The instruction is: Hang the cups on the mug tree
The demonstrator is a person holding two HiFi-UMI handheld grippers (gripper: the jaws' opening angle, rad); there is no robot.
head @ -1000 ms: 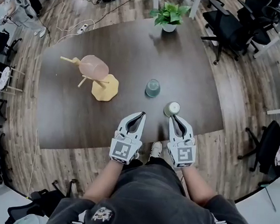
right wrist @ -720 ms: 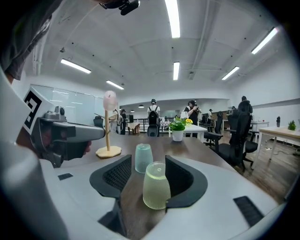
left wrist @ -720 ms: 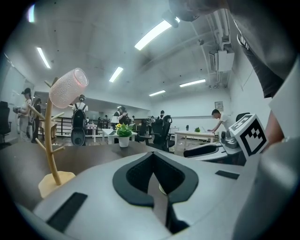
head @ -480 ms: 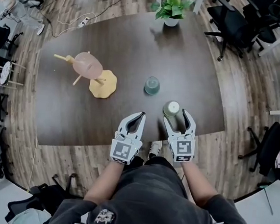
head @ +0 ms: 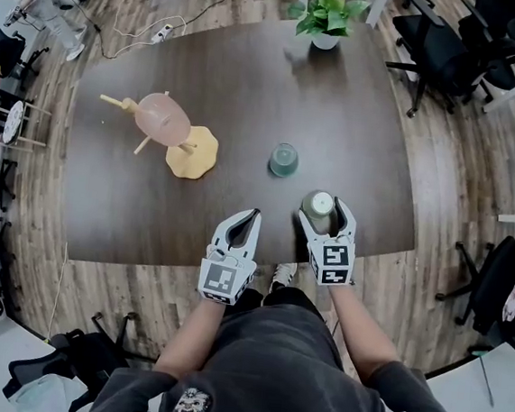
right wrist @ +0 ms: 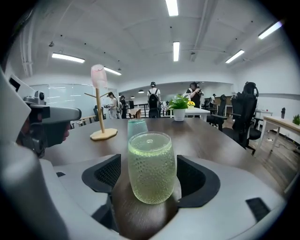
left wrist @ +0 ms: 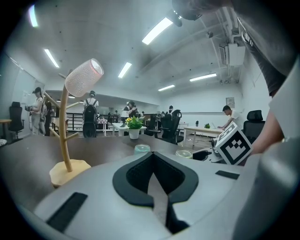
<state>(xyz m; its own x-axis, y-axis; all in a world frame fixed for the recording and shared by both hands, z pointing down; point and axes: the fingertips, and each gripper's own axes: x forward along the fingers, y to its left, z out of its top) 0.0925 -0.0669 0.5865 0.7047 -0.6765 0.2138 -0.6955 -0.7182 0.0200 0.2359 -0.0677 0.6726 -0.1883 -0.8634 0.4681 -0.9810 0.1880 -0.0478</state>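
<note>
A pale green dimpled cup (head: 317, 204) (right wrist: 151, 166) stands on the dark table near its front edge. My right gripper (head: 323, 210) (right wrist: 151, 178) is open, one jaw on each side of the cup; its jaws have just been opening and the pads (right wrist: 196, 176) stand clear of it. A teal cup (head: 284, 160) (right wrist: 137, 125) stands just beyond. The wooden mug tree (head: 194, 158) (left wrist: 64, 136) at the left bears a pink cup (head: 162, 117) (left wrist: 84, 77). My left gripper (head: 243, 224) (left wrist: 153, 174) is shut and empty, over the table's front edge.
A potted plant (head: 328, 19) sits at the table's far edge. Black office chairs (head: 435, 55) stand past the far right corner. The table's front edge (head: 171, 257) runs just under both grippers. A cable lies on the floor at the far left.
The right gripper's jaws went from shut to wide open, and it sank forward until they stood either side of the green cup. The left gripper sank a little.
</note>
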